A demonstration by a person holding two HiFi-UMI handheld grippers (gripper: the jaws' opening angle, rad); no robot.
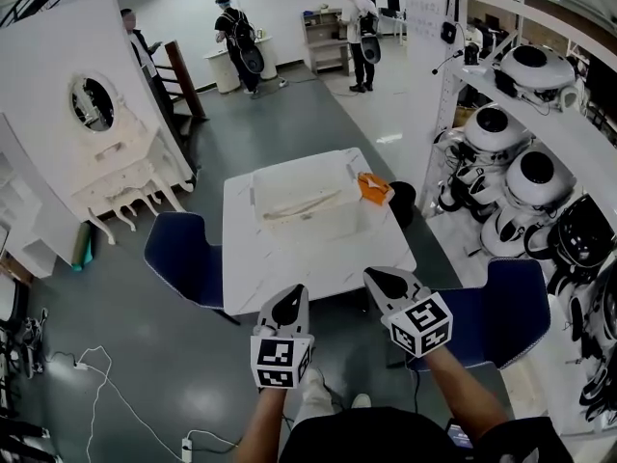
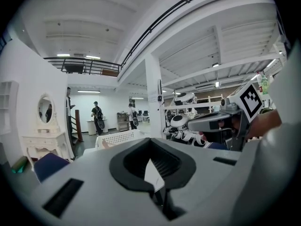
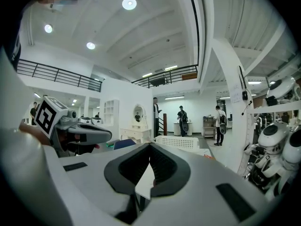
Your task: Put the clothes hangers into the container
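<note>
view from a head camera looking steeply down at a white rectangular bench (image 1: 289,263) in a large workshop. on it stands a white perforated plastic container (image 1: 308,228), and pale wood-coloured clothes hangers (image 1: 301,204) lie lengthwise inside it, below the rim, so the task's things appear to be already where they belong (how many hangers there are cannot be told from here). a small orange object (image 1: 374,188) sits on the bench just beside the container's right end; what it is cannot be made out.

the person stands back from the bench's near edge and holds both tools low and close to the body. the left gripper (image 1: 289,302) has its jaws closed together with nothing between them, and the right gripper (image 1: 383,283) is the same, jaws closed and empty. both point forward, well apart from the container, which reads as a resting pose, since nothing looks left to carry. a dark blue chair (image 1: 183,254) stands at each side of the bench.
</note>
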